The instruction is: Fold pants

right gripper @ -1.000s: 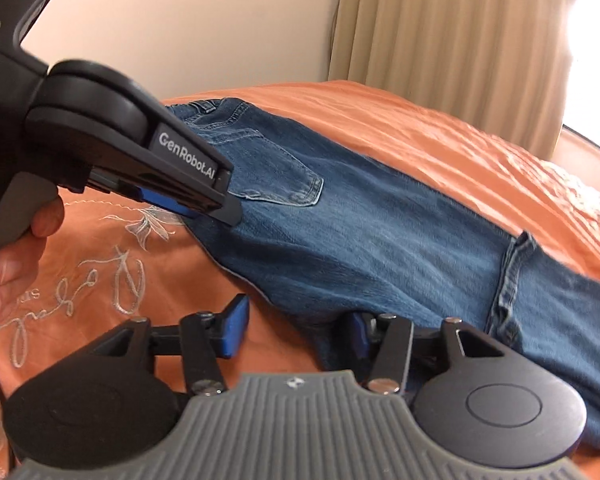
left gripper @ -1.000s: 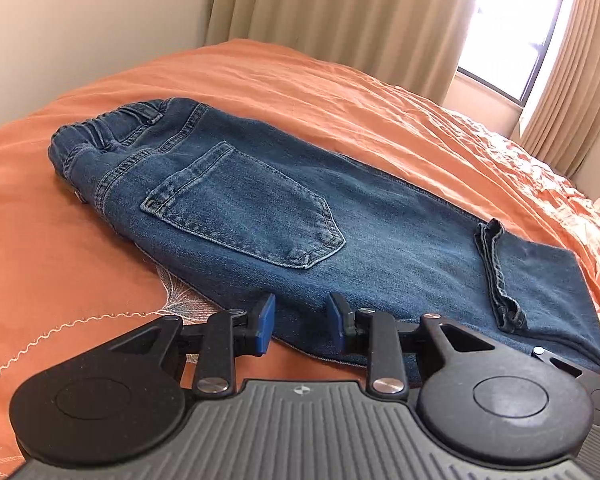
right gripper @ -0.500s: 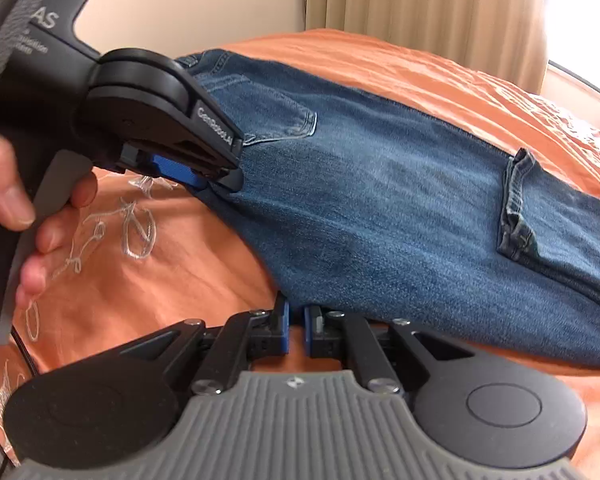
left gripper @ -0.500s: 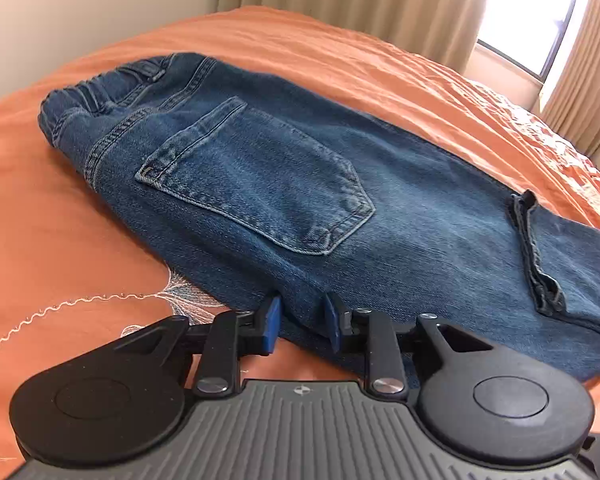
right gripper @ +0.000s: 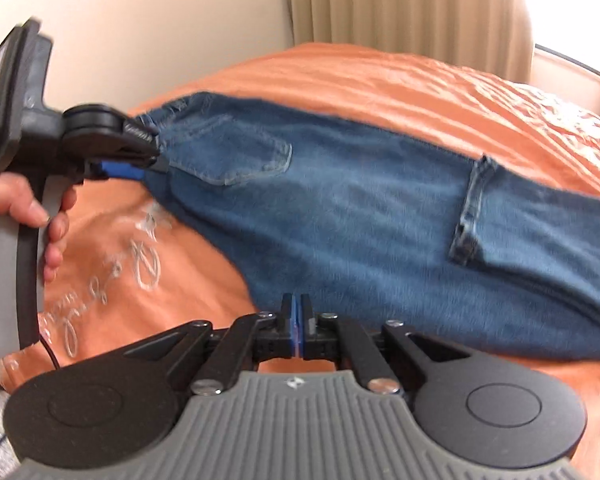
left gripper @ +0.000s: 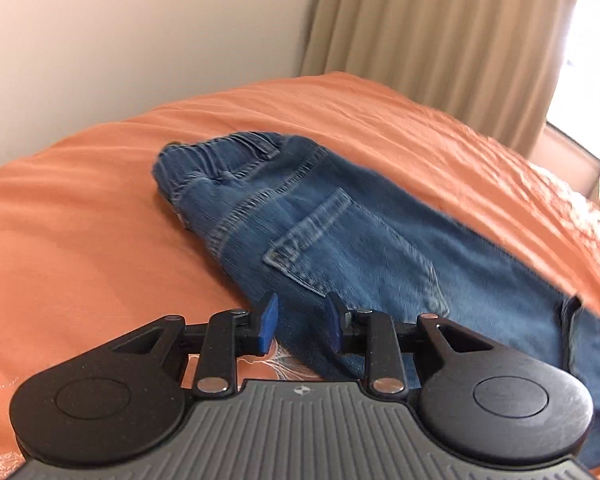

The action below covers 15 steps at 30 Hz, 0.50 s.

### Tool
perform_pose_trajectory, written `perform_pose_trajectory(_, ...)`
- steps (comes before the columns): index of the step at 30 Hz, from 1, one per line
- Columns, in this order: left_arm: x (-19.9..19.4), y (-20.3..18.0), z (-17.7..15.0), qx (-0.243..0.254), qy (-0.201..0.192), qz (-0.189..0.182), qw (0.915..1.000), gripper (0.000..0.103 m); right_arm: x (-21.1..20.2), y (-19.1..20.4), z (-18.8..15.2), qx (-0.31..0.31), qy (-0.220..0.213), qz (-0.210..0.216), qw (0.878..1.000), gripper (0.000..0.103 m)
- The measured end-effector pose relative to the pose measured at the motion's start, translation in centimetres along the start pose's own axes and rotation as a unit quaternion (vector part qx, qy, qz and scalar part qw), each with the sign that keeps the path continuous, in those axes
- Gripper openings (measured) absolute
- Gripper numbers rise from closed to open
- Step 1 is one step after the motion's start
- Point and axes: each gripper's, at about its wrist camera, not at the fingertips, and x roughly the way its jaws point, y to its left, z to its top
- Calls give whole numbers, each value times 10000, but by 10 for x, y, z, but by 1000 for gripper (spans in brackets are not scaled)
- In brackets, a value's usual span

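Observation:
Blue jeans lie folded lengthwise on an orange bedspread, waistband at the far left and back pocket up. My left gripper clamps the thick near edge below the pocket; its jaws are opening slightly with denim still between them. The right wrist view shows the left gripper pinching the jeans beside the pocket and raising that edge. My right gripper is shut, its tips together on the near edge of the leg. A turned-up hem crosses the leg at the right.
A person's hand holds the left gripper's handle. White embroidery marks the bedspread near the front. A cream wall and beige curtains stand behind the bed, with a bright window at the right.
The right gripper's jaws closed from wide open onto the jeans' near edge. Both grippers rose and tilted, and the near edge of the jeans came up off the bedspread with them.

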Motion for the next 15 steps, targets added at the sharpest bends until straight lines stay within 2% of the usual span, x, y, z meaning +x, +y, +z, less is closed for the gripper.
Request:
perform_pose_trajectory(3, -7, 19, 12, -448, 63, -118, 9989, 32, 14, -1, 19, -152, 42, 100, 9998, 0)
perform_pose_trajectory(5, -9, 35, 20, -786, 78, -347, 9963, 33, 28, -4, 33, -129, 145, 183, 9996, 0)
perform_pose_trajectory(7, -4, 54, 29, -1052, 137, -542, 9929, 43, 46, -8, 47, -105, 206, 230, 9995, 0)
perform_pose_trajectory(11, 19, 93, 45, -1349, 312, -768, 9874, 50, 87, -10, 72, -208, 375, 255, 9988, 0)
perform_pose_trajectory(13, 33, 108, 50, -1538, 444, -986, 9822, 61, 114, -12, 83, -254, 541, 281, 9978, 0)
perform_pose_trajectory(15, 49, 119, 52, -1777, 494, -1183, 9757, 66, 142, -14, 93, -281, 672, 255, 9970, 0)
